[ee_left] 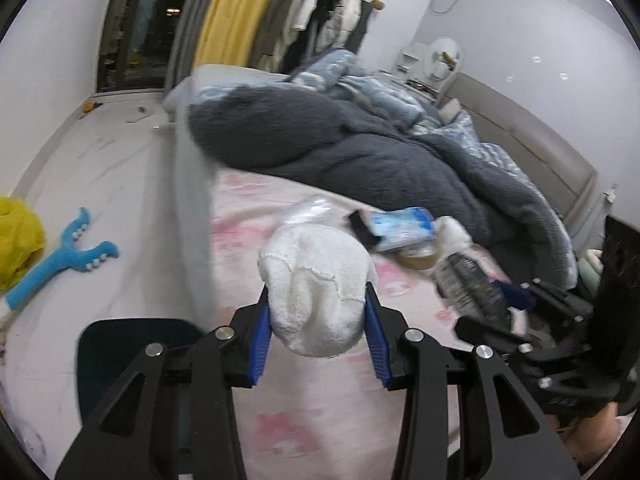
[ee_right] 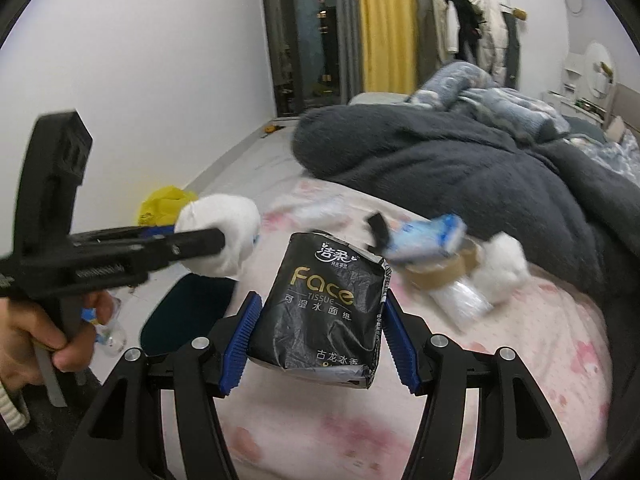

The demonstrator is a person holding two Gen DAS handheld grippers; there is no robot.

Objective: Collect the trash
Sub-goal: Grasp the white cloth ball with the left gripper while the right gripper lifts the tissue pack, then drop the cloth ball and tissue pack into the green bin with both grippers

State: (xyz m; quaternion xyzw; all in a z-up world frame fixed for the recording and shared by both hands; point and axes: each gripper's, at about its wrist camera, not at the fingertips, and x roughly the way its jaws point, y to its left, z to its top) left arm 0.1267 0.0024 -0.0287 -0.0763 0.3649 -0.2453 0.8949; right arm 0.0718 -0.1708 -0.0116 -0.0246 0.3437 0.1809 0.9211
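My left gripper [ee_left: 318, 306] is shut on a white cloth wad [ee_left: 316, 284], lifted over the pink bed sheet [ee_left: 320, 420]; the same wad [ee_right: 222, 232] shows at the left of the right wrist view, held by the left gripper [ee_right: 216, 240]. My right gripper [ee_right: 318, 308] is shut on a black tissue pack [ee_right: 326, 308] marked "Face", raised above the sheet. In the left wrist view that pack [ee_left: 468, 284] and the right gripper [ee_left: 492, 300] appear at the right. On the bed lie a blue packet [ee_right: 428, 236], a tape roll [ee_right: 440, 270] and a white tissue wad [ee_right: 504, 264].
A dark grey blanket [ee_left: 360, 148] is heaped on the far bed. On the floor to the left lie a yellow plastic bag [ee_left: 18, 240], a blue massager [ee_left: 60, 264] and a dark teal bin [ee_left: 132, 352]. A hand [ee_right: 28, 336] grips the left handle.
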